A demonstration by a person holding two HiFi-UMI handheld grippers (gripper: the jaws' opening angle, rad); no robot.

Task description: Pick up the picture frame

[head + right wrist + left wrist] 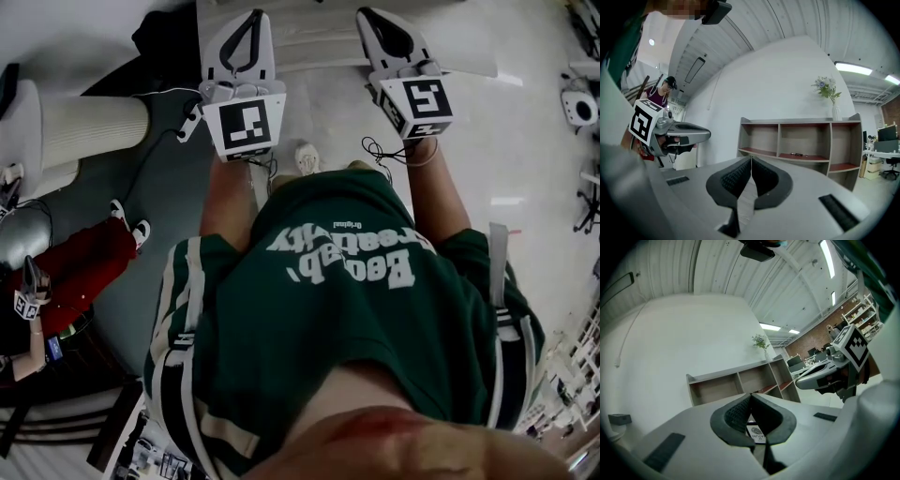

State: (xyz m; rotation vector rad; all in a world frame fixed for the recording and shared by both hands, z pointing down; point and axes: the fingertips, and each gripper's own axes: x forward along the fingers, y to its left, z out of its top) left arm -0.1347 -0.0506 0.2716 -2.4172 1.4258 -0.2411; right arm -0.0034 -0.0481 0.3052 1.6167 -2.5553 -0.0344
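A white wall and an open shelf unit fill the view ahead of a person in a green shirt, who holds two grippers level and side by side above a pale floor. The left gripper and the right gripper both have their jaws pressed together with nothing held. A vase of flowers stands on top of the shelf unit. The picture frame cannot be picked out for certain: a small white printed panel, glimpsed through the gap under the left gripper's jaws, may be it, well short of reach. Closed jaws brought up to a propped frame would likely push it over, and a high approach could topple the vase.
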